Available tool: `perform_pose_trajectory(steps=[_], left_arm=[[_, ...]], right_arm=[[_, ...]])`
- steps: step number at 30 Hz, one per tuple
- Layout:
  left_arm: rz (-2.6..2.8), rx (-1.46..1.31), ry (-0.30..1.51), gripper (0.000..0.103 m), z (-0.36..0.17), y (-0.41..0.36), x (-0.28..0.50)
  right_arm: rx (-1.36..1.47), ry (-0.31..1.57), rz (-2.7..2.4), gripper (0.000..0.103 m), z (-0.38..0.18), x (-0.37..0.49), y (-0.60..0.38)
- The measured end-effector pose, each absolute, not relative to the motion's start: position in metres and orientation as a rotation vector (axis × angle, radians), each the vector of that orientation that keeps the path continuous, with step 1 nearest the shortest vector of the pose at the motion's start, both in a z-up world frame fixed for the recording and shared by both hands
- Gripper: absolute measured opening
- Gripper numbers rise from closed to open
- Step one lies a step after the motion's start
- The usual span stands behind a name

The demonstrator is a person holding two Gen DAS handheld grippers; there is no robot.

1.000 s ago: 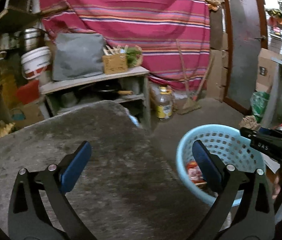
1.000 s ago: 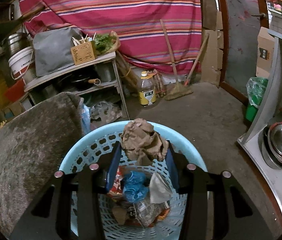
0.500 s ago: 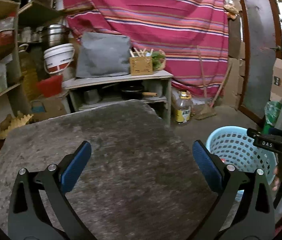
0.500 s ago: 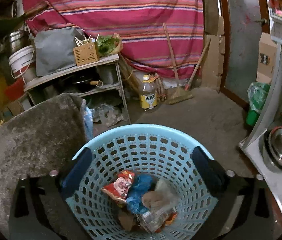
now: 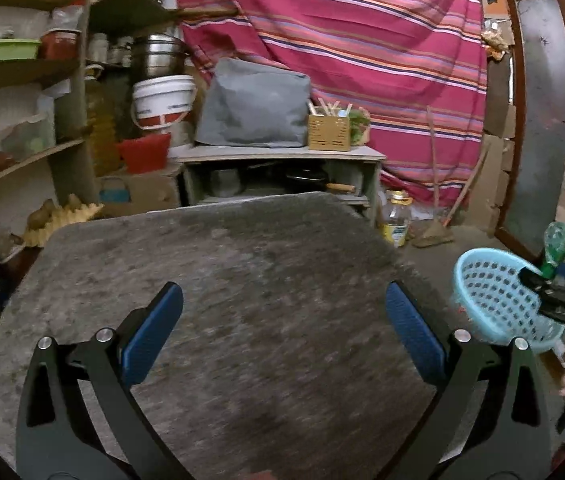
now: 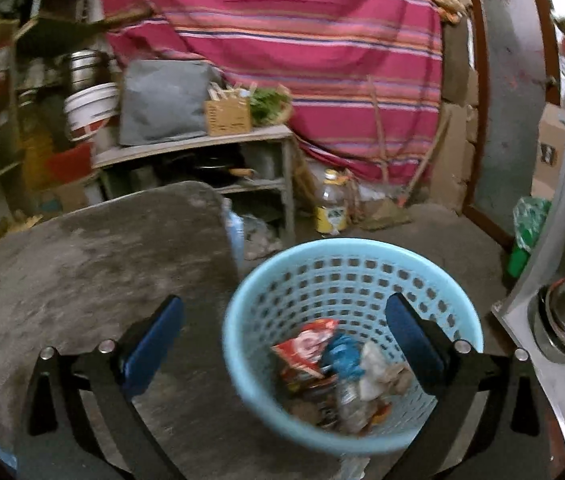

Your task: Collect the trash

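A: Left of the basket (image 6: 352,344), what's there?

B: Grey table (image 5: 218,304), nothing on it that I can see. Left gripper (image 5: 282,330) hangs over it, jaws spread wide, empty.

A: And the right gripper (image 6: 282,334)?

B: Also spread wide, empty. Straddles the table edge and the basket's near rim; one finger over the table, other inside the basket mouth.

A: Trash?

B: Down in the basket bottom: red wrapper (image 6: 302,350), blue crumple (image 6: 342,354), pale scrap, clear bottle (image 6: 348,400). Below and fwd of the right gripper, so right's nearer by far.

A: Any text?

B: Wrapper print too blurred. Oil bottle (image 6: 331,209) behind the basket has a yellow label, unreadable.
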State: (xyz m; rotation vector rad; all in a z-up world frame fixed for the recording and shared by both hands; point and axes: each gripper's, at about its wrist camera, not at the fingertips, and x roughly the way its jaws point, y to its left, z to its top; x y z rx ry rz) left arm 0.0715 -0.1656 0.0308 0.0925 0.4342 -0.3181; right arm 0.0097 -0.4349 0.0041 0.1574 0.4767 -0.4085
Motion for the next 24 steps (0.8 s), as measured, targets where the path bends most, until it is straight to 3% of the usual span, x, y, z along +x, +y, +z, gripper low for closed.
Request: perform_pose_trajectory(steps=[24], left_arm=[[-0.126, 0.099, 0.358, 0.098, -0.001, -0.061, 0.007]], right_arm=[[0.058, 0.348, -0.207, 0.099, 0.009, -0.015, -0.282]])
